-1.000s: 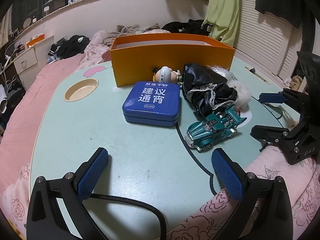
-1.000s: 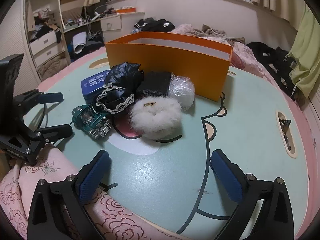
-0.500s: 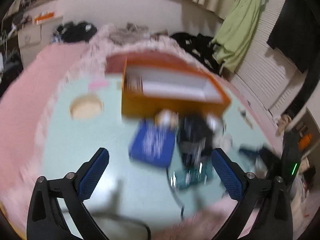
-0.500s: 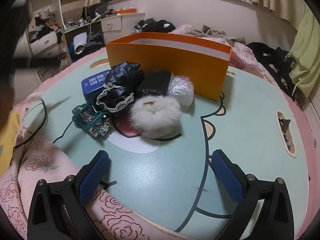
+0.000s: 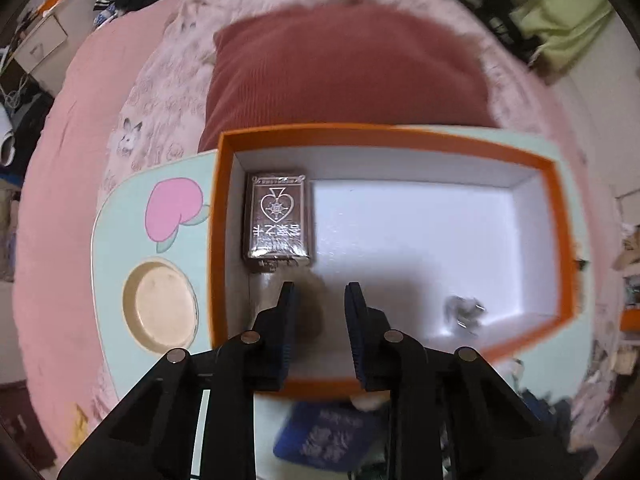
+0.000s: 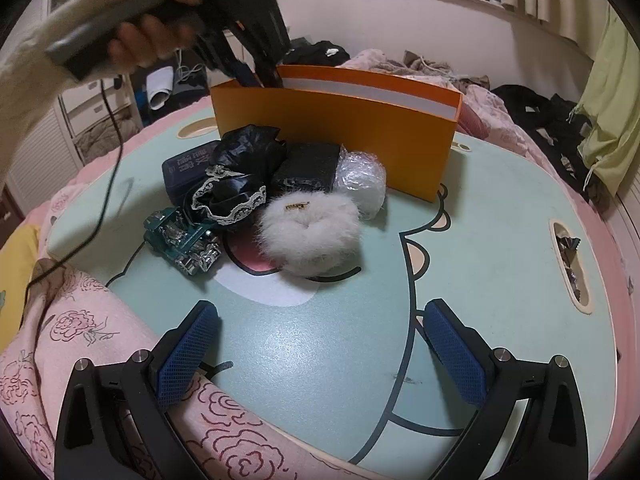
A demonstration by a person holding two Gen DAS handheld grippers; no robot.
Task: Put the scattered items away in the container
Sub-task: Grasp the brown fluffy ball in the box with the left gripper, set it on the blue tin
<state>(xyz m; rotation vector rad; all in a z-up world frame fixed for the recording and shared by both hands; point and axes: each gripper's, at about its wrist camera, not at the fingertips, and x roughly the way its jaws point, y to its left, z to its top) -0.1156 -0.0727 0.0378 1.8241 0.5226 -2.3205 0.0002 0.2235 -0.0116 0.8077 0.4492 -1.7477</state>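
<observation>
The orange box (image 5: 400, 132) (image 6: 332, 128) stands at the back of the mint table (image 6: 480, 240). Inside lie a brown card pack (image 5: 278, 216) at its left end and a small silvery item (image 5: 464, 312). My left gripper (image 5: 318, 292) (image 6: 260, 74) points down into the box's left end, jaws closing to a narrow gap with nothing between them. In front of the box lie a blue tin (image 6: 184, 166), black lace cloth (image 6: 236, 176), a black packet (image 6: 308, 168), a clear-wrapped ball (image 6: 360, 178), a white fluffy ring (image 6: 308, 232) and a green toy car (image 6: 182, 240). My right gripper (image 6: 322, 310) hovers open near the table's front edge.
A person's hand (image 6: 140, 32) holds the left gripper, and its cable (image 6: 108, 184) hangs over the table's left side. A round cup recess (image 5: 160, 308) sits left of the box, a slot (image 6: 570, 260) at the table's right. A red cushion (image 5: 340, 68) lies behind the box.
My left gripper has swung from the table's front up and over the orange box, tipped downward, and its jaws have gone from wide apart to nearly together. The right gripper has stayed still.
</observation>
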